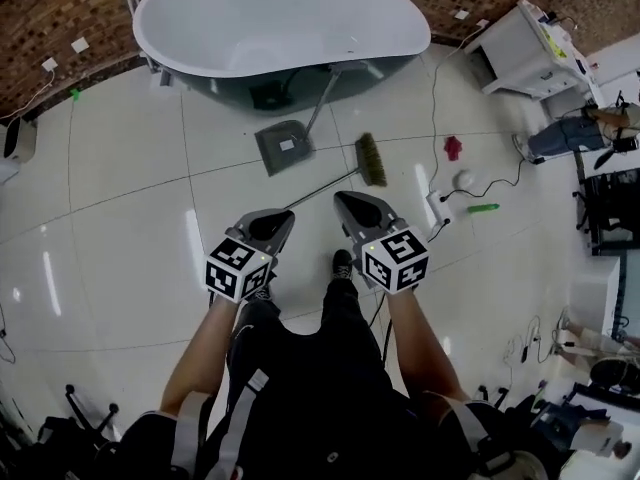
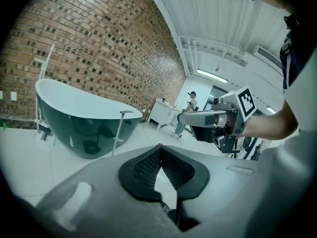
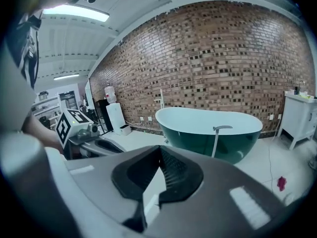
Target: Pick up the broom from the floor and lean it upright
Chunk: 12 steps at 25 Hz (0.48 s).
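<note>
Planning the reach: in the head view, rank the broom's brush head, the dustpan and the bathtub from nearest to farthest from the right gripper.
1. Broom's brush head, just ahead of the right gripper.
2. Dustpan, farther ahead, to the left.
3. Bathtub, farthest, by the brick wall.

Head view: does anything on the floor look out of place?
Yes. The broom lies flat on the tiles beside the dustpan, not upright. A red item, white ball and green stick lie scattered to its right.
</note>
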Available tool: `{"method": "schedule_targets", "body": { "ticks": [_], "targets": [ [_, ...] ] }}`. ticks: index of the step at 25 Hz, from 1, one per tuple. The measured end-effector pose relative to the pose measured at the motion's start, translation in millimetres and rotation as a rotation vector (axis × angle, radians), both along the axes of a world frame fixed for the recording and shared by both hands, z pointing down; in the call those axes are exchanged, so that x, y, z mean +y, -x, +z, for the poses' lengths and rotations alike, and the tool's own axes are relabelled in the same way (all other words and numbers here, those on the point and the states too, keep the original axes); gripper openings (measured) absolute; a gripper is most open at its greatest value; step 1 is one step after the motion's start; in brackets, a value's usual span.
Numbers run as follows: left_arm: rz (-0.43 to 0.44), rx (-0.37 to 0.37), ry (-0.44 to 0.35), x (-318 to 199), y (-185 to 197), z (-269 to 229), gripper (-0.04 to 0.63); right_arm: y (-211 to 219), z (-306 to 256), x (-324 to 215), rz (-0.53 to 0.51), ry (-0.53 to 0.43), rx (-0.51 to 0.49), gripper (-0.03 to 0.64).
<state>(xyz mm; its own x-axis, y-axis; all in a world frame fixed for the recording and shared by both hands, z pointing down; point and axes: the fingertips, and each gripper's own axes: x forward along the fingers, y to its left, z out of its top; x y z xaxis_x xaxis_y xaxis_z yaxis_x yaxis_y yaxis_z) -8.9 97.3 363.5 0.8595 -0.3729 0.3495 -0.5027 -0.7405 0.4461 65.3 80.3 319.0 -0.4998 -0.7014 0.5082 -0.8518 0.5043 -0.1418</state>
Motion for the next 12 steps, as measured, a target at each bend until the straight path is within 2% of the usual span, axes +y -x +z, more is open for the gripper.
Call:
{"method": "schedule_targets", "body": {
  "ticks": [4, 8, 12],
  "targets": [
    [-0.124, -0.03, 0.02, -37, 11, 25, 0.0, 9, 27, -50, -0.145, 0.024, -0.004, 0.003],
    [-0.296, -0.065, 0.05, -58, 18, 47, 0.002, 23, 61, -83, -0.368, 0.051, 0.0, 0.003],
    [-0.423, -0.109, 0.043, -79, 26, 75, 0.002, 41, 110, -100, -0.569, 0.074, 0.03, 0.003]
  ]
}}
